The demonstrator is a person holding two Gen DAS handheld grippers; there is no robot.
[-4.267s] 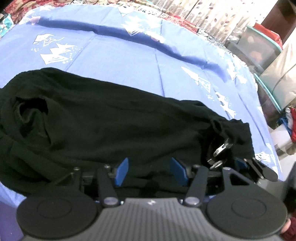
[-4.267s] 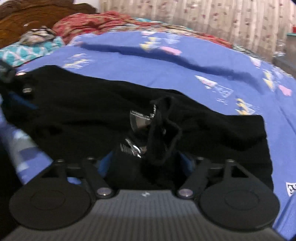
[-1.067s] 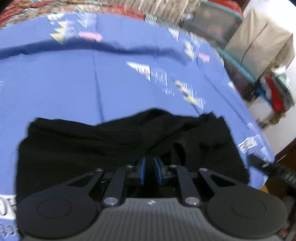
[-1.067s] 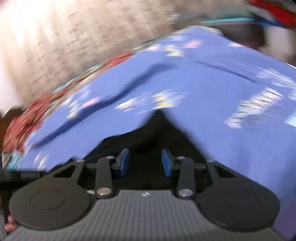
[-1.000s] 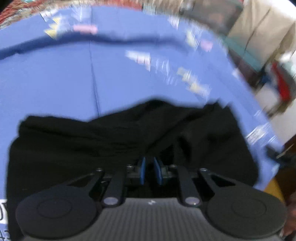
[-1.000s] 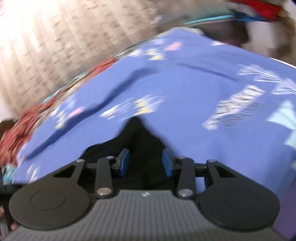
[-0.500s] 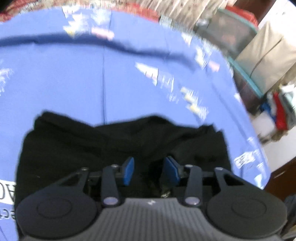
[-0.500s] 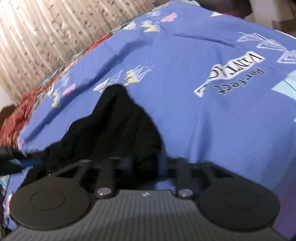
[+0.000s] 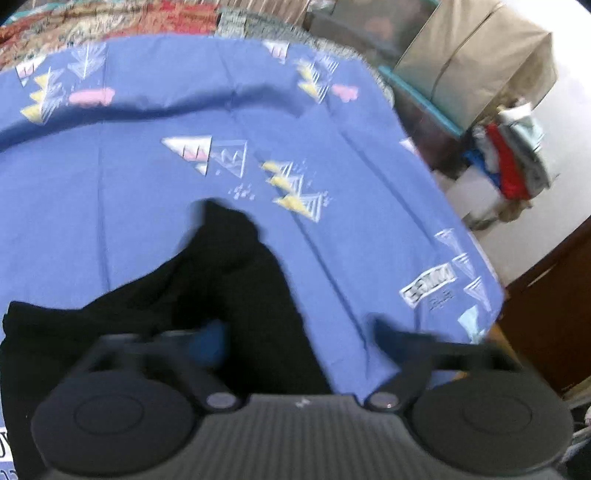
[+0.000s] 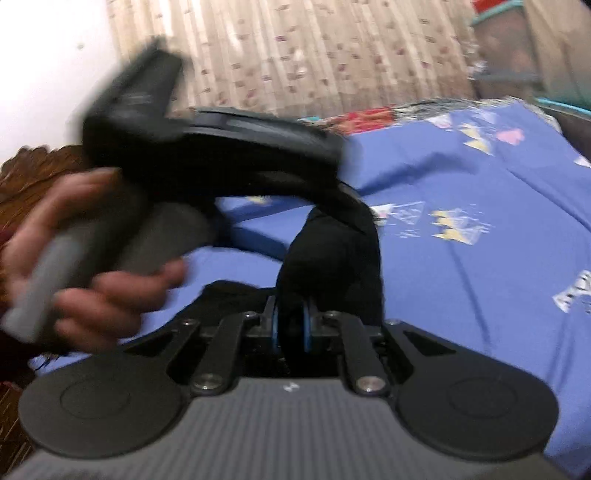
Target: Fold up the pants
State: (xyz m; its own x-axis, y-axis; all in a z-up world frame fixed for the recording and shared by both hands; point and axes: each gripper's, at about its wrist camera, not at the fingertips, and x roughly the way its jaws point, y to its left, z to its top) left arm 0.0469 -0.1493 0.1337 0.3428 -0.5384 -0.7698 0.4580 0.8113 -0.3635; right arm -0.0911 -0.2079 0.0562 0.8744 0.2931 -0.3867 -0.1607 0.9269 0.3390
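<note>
The black pants [image 9: 240, 280] lie bunched on the blue bedsheet [image 9: 147, 184], with one strip lifted. In the left wrist view my left gripper [image 9: 299, 332] has its jaws wide apart and closing. Black cloth runs between them, and neither pad visibly presses on it. In the right wrist view my right gripper [image 10: 291, 325] has its blue pads close together, closing on a strip of the pants [image 10: 332, 258]. That strip rises to the tip of the left gripper [image 10: 347, 203], which a hand [image 10: 85, 258] holds above. The picture is blurred.
A red patterned blanket [image 9: 147, 22] lies at the bed's far end below a beige curtain [image 10: 295, 55]. Beyond the bed's right edge are a beige storage box [image 9: 480, 62], a pile of clothes [image 9: 509, 166] and dark wooden furniture [image 9: 546, 314]. A carved headboard [image 10: 37, 166] is at the left.
The left jaws went from shut on the cloth to wide apart, and that gripper rose. The right jaws narrowed onto black cloth, and the right view swung to take in the left gripper and hand.
</note>
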